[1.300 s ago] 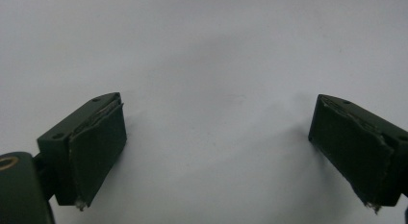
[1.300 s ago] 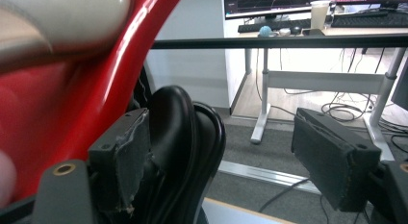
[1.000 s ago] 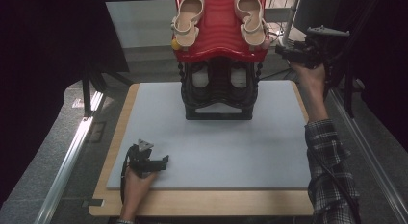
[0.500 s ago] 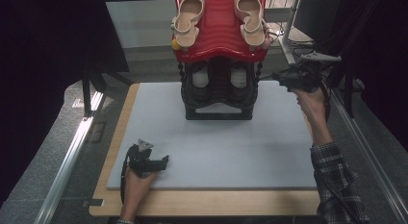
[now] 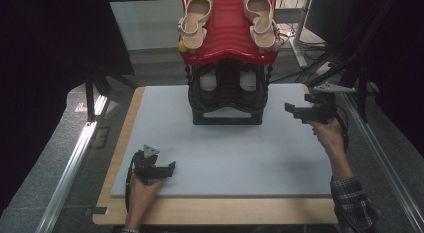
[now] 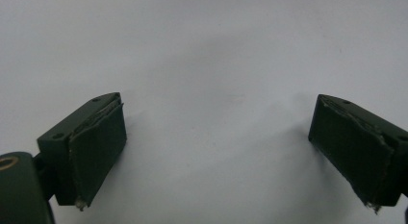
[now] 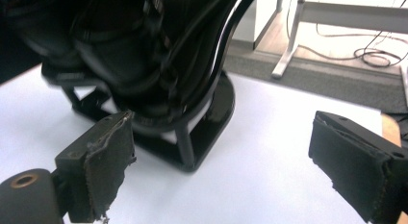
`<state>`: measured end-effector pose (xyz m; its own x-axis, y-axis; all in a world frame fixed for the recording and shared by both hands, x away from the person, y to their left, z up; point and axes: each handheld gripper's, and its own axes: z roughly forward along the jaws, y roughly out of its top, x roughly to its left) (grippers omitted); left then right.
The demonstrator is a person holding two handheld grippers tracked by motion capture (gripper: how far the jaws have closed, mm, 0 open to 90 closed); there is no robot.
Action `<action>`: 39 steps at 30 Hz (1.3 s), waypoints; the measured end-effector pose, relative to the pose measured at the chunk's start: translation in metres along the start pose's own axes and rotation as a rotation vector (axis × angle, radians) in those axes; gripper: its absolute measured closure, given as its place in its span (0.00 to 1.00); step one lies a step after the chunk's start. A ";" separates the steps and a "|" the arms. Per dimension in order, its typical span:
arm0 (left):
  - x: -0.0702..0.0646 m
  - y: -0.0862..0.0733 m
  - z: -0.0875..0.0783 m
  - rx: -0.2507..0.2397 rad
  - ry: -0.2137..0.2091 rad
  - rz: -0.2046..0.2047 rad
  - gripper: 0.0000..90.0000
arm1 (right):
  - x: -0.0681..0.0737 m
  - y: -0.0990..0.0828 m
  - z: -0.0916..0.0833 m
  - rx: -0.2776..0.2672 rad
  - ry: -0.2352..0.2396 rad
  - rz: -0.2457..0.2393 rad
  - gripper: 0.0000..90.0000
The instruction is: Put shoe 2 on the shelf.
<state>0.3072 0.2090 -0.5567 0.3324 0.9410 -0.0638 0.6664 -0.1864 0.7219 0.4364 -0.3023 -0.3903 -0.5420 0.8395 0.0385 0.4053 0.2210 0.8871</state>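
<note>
1. High view cuts off the beige sandals (image 5: 196, 18) atop the red rack (image 5: 227, 35)
2. Right gripper view blurs the black rack (image 7: 159, 65) near my right gripper (image 7: 219, 161), whose empty jaws have just been opening
3. My left gripper (image 6: 216, 156) gapes over bare tabletop (image 6: 216, 65)

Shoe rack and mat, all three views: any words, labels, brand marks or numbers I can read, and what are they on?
None readable. The shoe rack, the beige sandals on its red top tier and the white mat bear no legible text. The black shoes on the lower tier are too dark to show any mark.
</note>
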 end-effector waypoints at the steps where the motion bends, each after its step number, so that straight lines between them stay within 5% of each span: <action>1: 0.000 0.000 0.000 0.000 0.000 0.000 0.07 | 0.002 -0.005 -0.001 0.005 0.000 -0.003 0.09; 10: 0.000 0.000 0.000 -0.001 0.001 -0.002 0.07 | 0.015 -0.054 -0.010 0.081 0.027 -0.012 0.08; 26: 0.000 -0.001 0.000 -0.001 0.004 0.001 0.07 | 0.035 -0.137 -0.018 0.192 -0.010 -0.028 0.04; 39: -0.001 -0.001 -0.001 -0.009 0.009 -0.004 0.07 | 0.045 -0.175 -0.022 0.214 -0.019 -0.035 0.04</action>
<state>0.3056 0.2084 -0.5572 0.3235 0.9443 -0.0609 0.6619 -0.1798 0.7277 0.3248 -0.3141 -0.5341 -0.5453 0.8382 -0.0014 0.5348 0.3492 0.7694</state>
